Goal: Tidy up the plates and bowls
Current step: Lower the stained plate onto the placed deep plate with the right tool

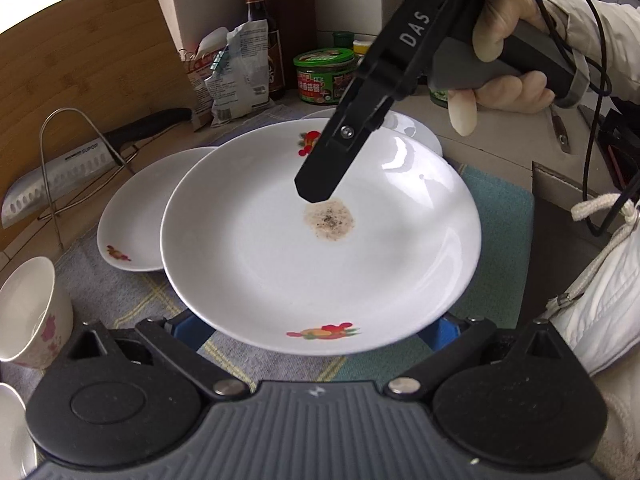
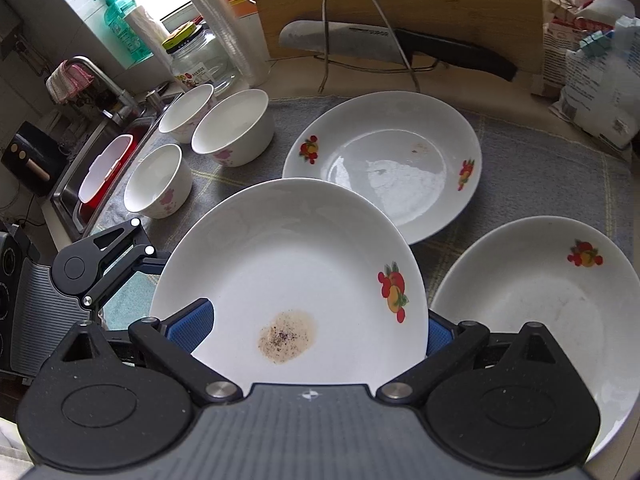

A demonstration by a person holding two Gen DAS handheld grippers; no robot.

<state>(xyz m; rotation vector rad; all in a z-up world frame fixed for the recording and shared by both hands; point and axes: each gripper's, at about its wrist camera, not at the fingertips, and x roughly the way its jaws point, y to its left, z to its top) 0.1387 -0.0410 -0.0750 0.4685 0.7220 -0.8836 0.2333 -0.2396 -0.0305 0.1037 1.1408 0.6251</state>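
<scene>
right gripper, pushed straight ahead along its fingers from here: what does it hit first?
The right gripper already has the stained plate between its fingers. Going straight on, that plate's far rim would probably meet the plate behind it first; their rims overlap in the right wrist view, though height clearance is unclear.

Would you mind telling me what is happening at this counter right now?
A person holds a claw in each hand. Both the left claw and the right claw grip the stained plate at opposite rims, lifted above the cloth. Two more plates lie on the cloth, and three bowls stand near the sink, not yet stacked.
</scene>
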